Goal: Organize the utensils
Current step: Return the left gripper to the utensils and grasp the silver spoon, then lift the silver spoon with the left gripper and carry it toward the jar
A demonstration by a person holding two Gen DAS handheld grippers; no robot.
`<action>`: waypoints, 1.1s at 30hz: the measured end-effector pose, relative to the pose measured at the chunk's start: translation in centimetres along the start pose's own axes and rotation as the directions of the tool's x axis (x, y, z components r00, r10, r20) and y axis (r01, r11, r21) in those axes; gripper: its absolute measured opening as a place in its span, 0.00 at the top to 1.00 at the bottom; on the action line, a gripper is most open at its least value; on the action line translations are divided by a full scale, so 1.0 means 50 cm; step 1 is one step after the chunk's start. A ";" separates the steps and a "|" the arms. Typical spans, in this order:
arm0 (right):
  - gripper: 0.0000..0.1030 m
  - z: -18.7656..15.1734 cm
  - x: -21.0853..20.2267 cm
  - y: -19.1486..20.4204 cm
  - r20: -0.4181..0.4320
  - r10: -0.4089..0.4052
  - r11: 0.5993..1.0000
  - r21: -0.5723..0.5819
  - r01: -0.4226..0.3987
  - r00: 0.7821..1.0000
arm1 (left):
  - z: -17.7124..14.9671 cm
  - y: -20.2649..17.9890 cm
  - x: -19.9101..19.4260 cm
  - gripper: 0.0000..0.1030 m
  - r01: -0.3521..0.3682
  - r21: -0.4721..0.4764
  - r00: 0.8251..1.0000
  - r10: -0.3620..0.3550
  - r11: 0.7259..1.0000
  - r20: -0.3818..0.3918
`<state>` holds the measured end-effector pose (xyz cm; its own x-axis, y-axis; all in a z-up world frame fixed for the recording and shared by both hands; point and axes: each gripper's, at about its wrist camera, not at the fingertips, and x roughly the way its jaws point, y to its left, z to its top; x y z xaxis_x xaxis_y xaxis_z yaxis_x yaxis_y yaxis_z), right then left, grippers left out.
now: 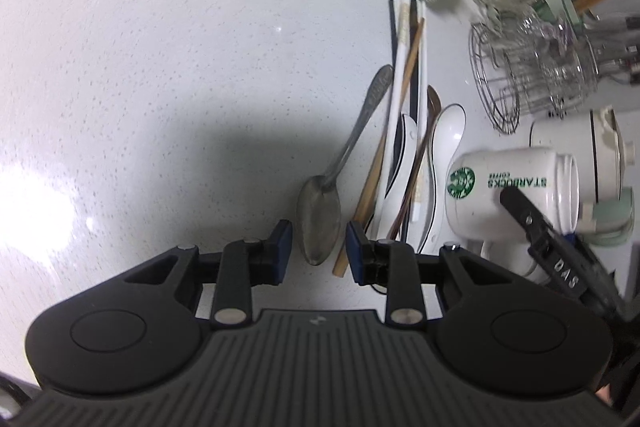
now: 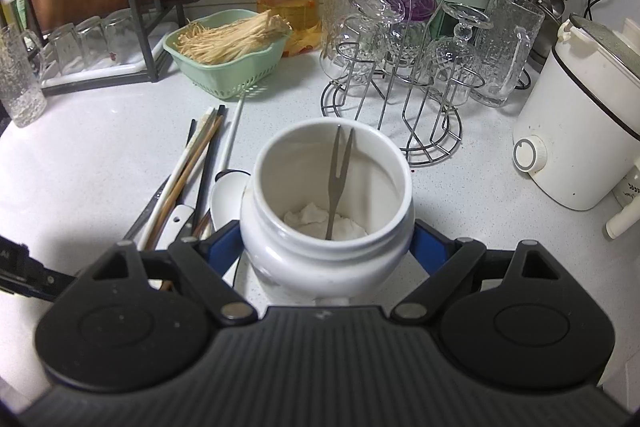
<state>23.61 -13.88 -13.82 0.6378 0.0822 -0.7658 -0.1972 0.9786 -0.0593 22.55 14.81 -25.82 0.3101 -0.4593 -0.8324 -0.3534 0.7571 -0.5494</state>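
Two grippers: one in each hand.
Left gripper [image 1: 319,247]: jaws a little apart around the metal spoon [image 1: 321,223] bowl on the counter [image 1: 160,67], maybe not touching.
Right gripper [image 2: 326,247]: jaws hug the white mug [image 2: 326,247].
Fork [image 2: 337,179]: stands inside the mug.
Chopsticks [image 1: 404,87]: piled beside the spoon.

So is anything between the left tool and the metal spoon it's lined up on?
Nothing visible. The left tool stands open with the metal spoon bowl lying in the gap between its pads, on bare counter. A wooden chopstick end lies just beside the spoon, close to the right-hand pad, and could get caught.
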 end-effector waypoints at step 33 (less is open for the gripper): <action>0.12 -0.017 -0.008 -0.011 0.046 0.078 0.994 -0.084 -0.074 0.996 | -0.007 -0.159 -0.139 0.99 -0.285 0.252 0.957 0.260 0.925 0.129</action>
<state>22.83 -14.61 -14.00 0.6539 0.1672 -0.7378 -0.3062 0.9503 -0.0560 22.88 11.83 -15.70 0.3186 -0.1827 -0.9301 -0.1932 0.9481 -0.2524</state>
